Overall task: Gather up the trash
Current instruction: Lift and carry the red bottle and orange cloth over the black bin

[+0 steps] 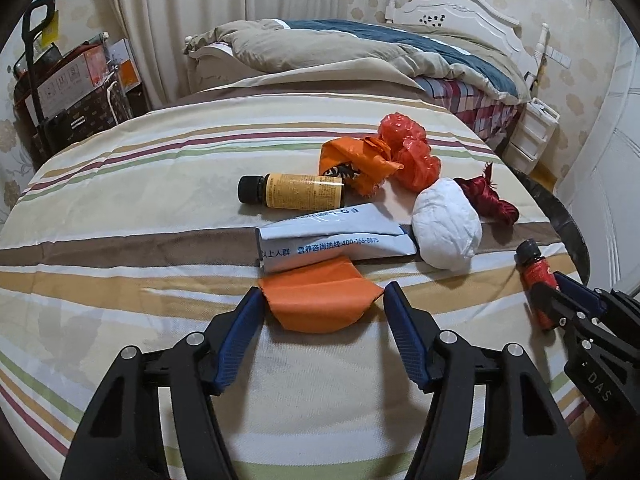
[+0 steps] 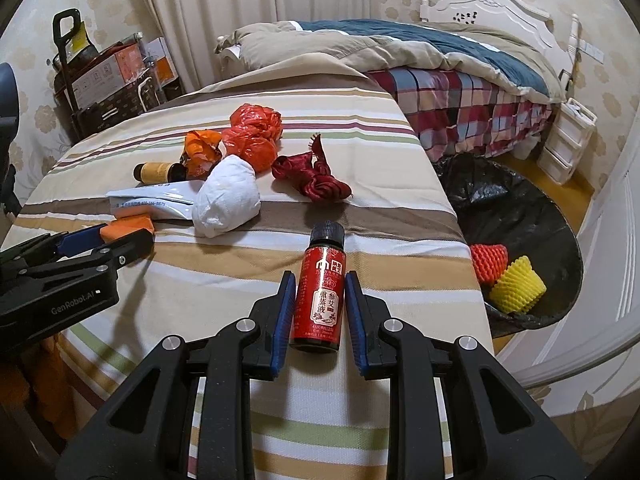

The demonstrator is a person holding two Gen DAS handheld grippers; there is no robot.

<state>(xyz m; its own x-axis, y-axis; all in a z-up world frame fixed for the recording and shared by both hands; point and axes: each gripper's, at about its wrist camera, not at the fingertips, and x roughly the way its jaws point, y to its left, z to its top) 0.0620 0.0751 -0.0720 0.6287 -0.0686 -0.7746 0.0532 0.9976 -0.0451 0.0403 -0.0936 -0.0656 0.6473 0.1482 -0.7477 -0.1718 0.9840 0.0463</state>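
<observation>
Trash lies on a striped cloth (image 1: 120, 208). My left gripper (image 1: 322, 300) is open, its jaws either side of an orange paper scrap (image 1: 320, 300). Beyond lie a white-blue pouch (image 1: 332, 236), a yellow-label bottle (image 1: 292, 191), orange wrapper (image 1: 356, 164), red plastic bag (image 1: 408, 148), white wad (image 1: 448, 224) and red ribbon (image 1: 488, 200). My right gripper (image 2: 319, 288) stands around a red-label bottle (image 2: 320, 300) lying on the cloth, with a slight gap at each pad. The bottle also shows in the left wrist view (image 1: 538, 276).
A black-lined trash bin (image 2: 520, 216) stands right of the table, holding red and yellow foam nets (image 2: 508, 276). A bed (image 2: 440, 64) is behind, white drawers (image 2: 568, 140) at the far right, boxes and a cart (image 2: 100, 76) at the far left.
</observation>
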